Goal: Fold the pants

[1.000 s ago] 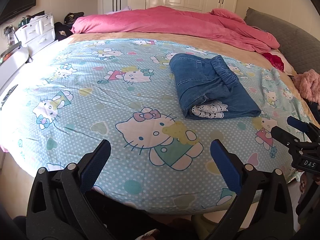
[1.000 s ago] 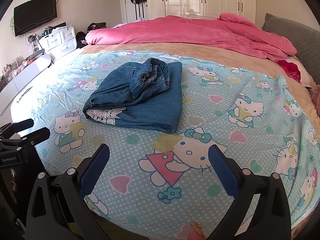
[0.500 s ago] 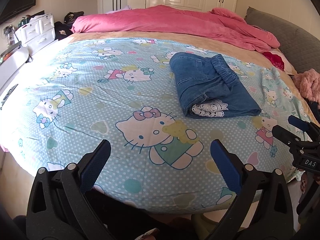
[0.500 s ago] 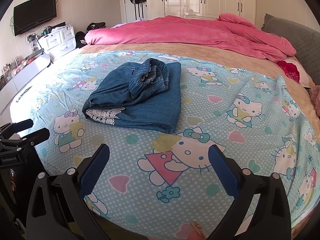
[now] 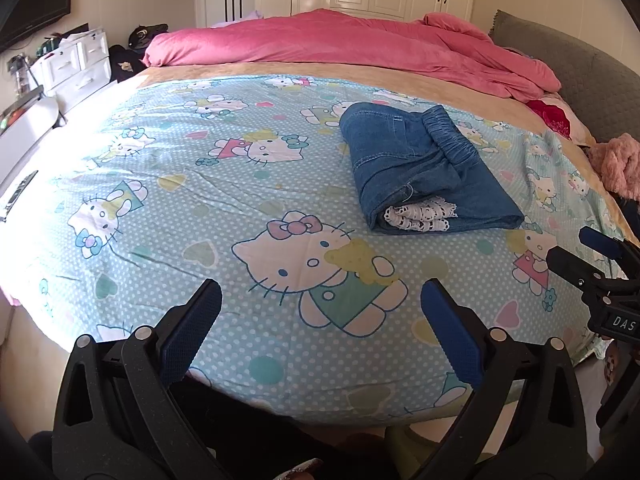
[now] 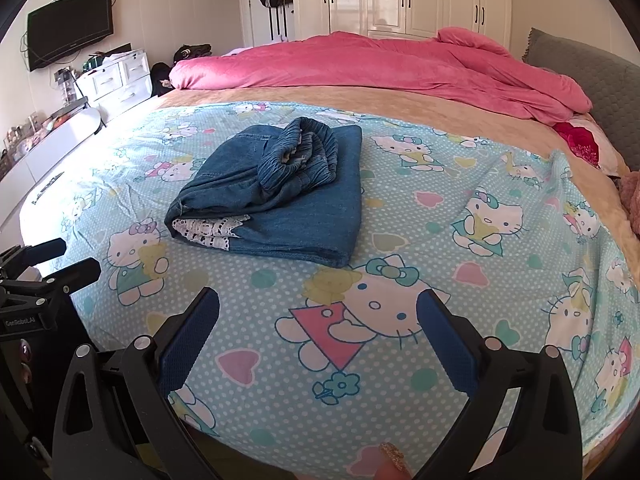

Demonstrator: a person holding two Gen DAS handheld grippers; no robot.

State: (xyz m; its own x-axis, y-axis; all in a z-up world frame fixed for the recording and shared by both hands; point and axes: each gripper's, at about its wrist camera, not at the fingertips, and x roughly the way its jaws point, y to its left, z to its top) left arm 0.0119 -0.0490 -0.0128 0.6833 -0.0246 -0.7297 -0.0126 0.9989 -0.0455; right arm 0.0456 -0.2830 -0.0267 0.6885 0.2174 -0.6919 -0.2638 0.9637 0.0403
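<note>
Blue denim pants (image 5: 424, 168) with white lace trim lie folded in a compact stack on the Hello Kitty bedsheet (image 5: 200, 208); they also show in the right wrist view (image 6: 276, 196). My left gripper (image 5: 320, 320) is open and empty, held over the near edge of the bed, well short of the pants. My right gripper (image 6: 318, 332) is open and empty, also at the near edge, in front of the pants. Each gripper shows at the side of the other's view: the right one (image 5: 592, 264) and the left one (image 6: 52, 264).
A pink duvet (image 6: 380, 68) is bunched along the far side of the bed. A grey headboard (image 6: 592, 76) and a red pillow (image 6: 580, 140) are at the right. White drawers (image 6: 116, 80) and a wall TV (image 6: 68, 28) stand at the left.
Almost nothing has changed. Both grippers stay open at the bed's near edge, with only a slight drift of the views. The pants have not moved.
</note>
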